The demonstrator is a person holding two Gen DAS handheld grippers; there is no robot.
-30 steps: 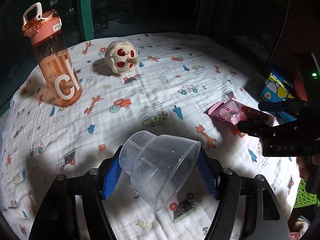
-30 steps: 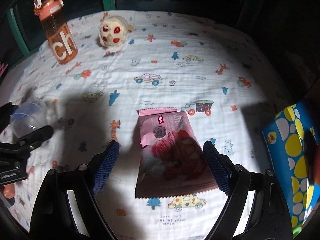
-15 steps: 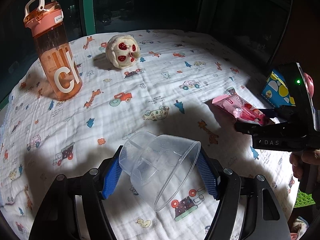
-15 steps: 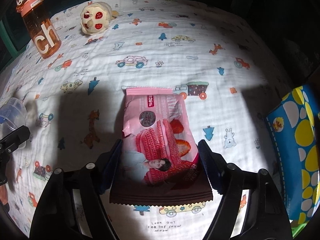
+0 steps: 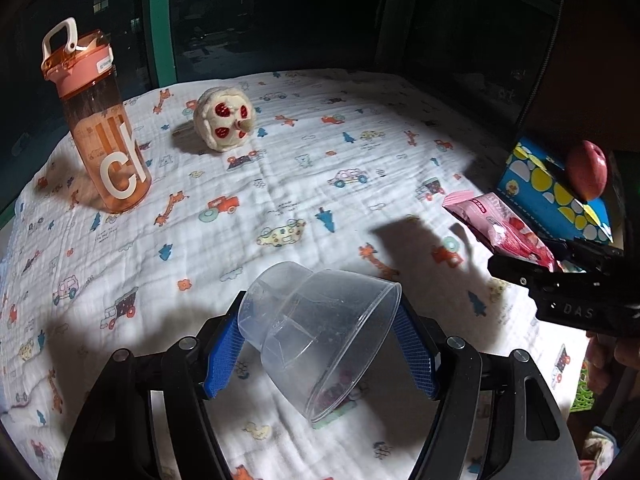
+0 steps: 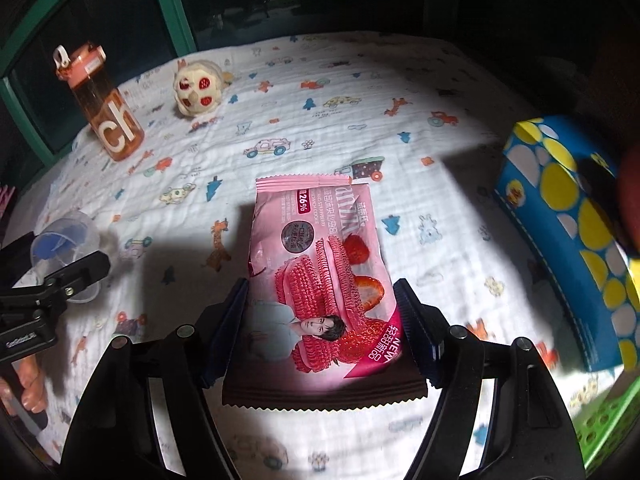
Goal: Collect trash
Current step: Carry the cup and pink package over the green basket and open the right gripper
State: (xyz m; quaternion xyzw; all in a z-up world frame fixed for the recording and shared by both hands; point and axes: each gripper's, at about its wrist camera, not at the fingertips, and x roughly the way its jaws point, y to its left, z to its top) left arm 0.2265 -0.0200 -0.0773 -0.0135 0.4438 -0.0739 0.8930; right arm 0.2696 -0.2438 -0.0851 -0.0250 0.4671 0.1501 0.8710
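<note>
My left gripper (image 5: 318, 350) is shut on a clear plastic cup (image 5: 320, 330), held tilted above the printed cloth. The cup also shows at the left of the right wrist view (image 6: 66, 248). My right gripper (image 6: 320, 332) is shut on a pink snack wrapper (image 6: 320, 276) and holds it lifted off the cloth. In the left wrist view the wrapper (image 5: 500, 228) sticks out of the right gripper at the right edge.
An orange water bottle (image 5: 98, 128) and a plush toy (image 5: 224, 120) stand at the far left of the cloth-covered table (image 5: 320, 168). A blue-and-yellow box (image 6: 568, 224) with a red apple (image 5: 586, 170) on it sits at the right. A green basket (image 6: 604, 428) shows at the lower right.
My right gripper closed on the pink wrapper and lifted it off the cloth. My left gripper kept the cup and rose slightly.
</note>
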